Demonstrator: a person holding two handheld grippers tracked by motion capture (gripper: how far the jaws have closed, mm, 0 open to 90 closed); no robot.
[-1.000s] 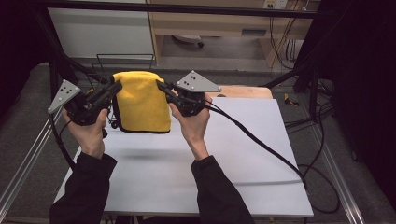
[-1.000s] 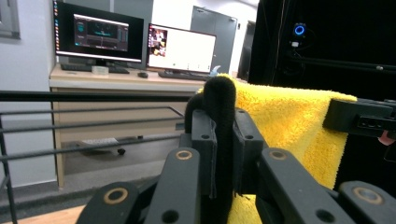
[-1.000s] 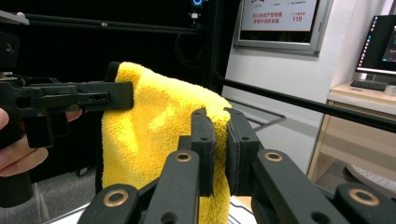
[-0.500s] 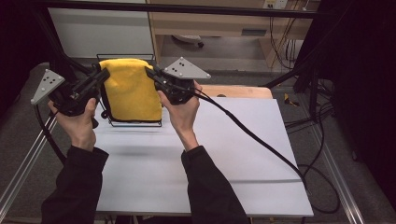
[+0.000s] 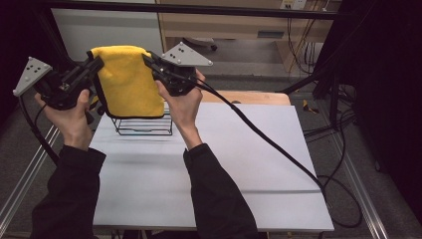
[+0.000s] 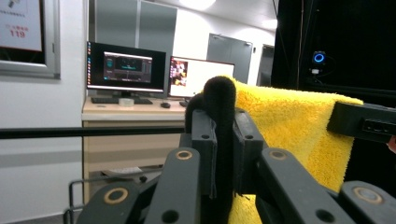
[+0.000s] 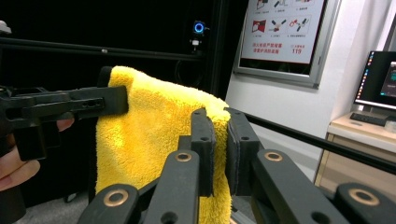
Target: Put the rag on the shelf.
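A yellow towel with a black hem hangs spread between my two grippers, above the white table. My left gripper is shut on its upper left corner, and my right gripper is shut on its upper right corner. In the left gripper view, the jaws pinch the black hem, the towel stretches right, and the right gripper holds its far corner. In the right gripper view, my closed jaws clamp the towel, and the left gripper grips the other corner.
A small black wire rack stands on the table just under the towel's lower edge. A wooden board lies at the table's far edge. A thick cable trails from the right gripper across the table. A black frame bar runs overhead.
Both hands have risen and moved away from the person, carrying the towel up. The wire rack under it has come into sight.
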